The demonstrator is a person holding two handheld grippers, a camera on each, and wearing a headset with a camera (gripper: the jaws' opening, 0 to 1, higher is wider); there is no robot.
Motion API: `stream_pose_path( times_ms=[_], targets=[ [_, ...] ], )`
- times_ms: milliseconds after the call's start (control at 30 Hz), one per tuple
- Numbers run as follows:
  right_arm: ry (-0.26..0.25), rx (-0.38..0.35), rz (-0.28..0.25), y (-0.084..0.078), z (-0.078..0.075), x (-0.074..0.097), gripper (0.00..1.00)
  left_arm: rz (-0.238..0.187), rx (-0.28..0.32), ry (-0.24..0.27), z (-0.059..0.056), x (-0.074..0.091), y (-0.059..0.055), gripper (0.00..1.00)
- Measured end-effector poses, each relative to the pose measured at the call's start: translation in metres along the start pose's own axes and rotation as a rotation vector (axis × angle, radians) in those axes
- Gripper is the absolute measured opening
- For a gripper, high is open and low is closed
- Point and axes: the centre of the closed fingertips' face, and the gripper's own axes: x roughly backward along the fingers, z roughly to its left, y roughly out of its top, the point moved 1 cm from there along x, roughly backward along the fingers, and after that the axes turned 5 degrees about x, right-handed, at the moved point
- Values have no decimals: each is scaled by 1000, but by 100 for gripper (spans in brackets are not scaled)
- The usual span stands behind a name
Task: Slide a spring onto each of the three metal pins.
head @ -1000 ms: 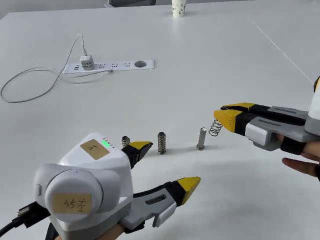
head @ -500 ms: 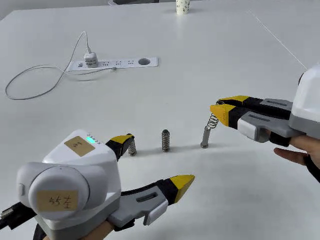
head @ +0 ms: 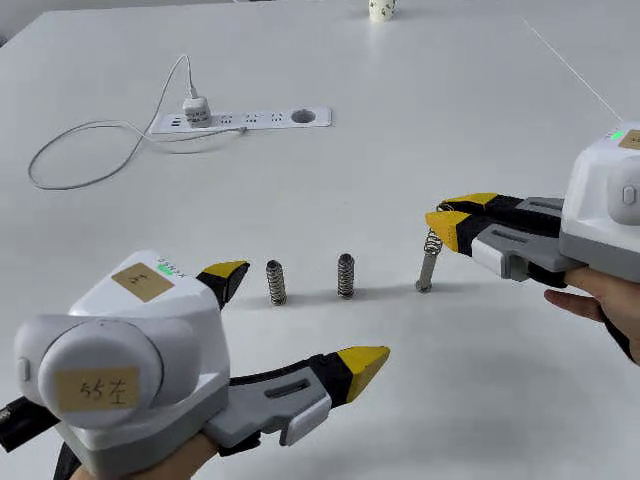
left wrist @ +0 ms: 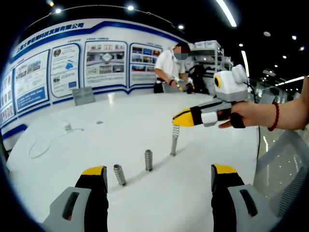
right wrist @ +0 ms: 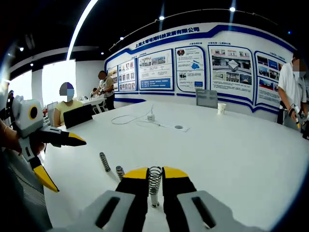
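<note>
Since a second earlier, the right tool (head: 440,217) had carried its spring (head: 432,243) from beside the right-hand pin (head: 426,278) to just above it, so that the coil's lower end met the pin's head; whether it had slipped over could not be told. Meanwhile the left tool (head: 305,312) had drawn back from between the other two pins to the left of them. Looking along its own jaws, the right gripper view showed the right tool closed on the spring's upper coils with the pin directly beneath, a grip the head view gave from the side. From the left gripper view the left tool's jaws stood wide apart and held nothing, with all three pins in a row beyond them on the white tabletop (head: 480,120). Counted: three pins, three springs, two tools. Left pin (head: 275,283) and middle pin (head: 345,275) each wore a spring. Farther back, the head view took in one power strip (head: 245,118) and one paper cup (head: 382,9).
</note>
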Motion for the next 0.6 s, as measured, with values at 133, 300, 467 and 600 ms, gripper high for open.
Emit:
stream_pose_path(
  times_ms=[133, 300, 467, 600],
  targets=[
    [-3, 10, 10, -4, 0, -2, 11, 4, 3, 15, 6, 2, -2, 93],
    [-2, 35, 26, -9, 2, -3, 11, 7, 17, 38, 13, 5, -4, 96],
    [-3, 31, 35, -16, 3, -5, 11, 8, 28, 52, 18, 6, -5, 98],
    [-8, 29, 46, -21, 4, -7, 11, 16, 30, 59, 19, 6, -7, 97]
  ],
)
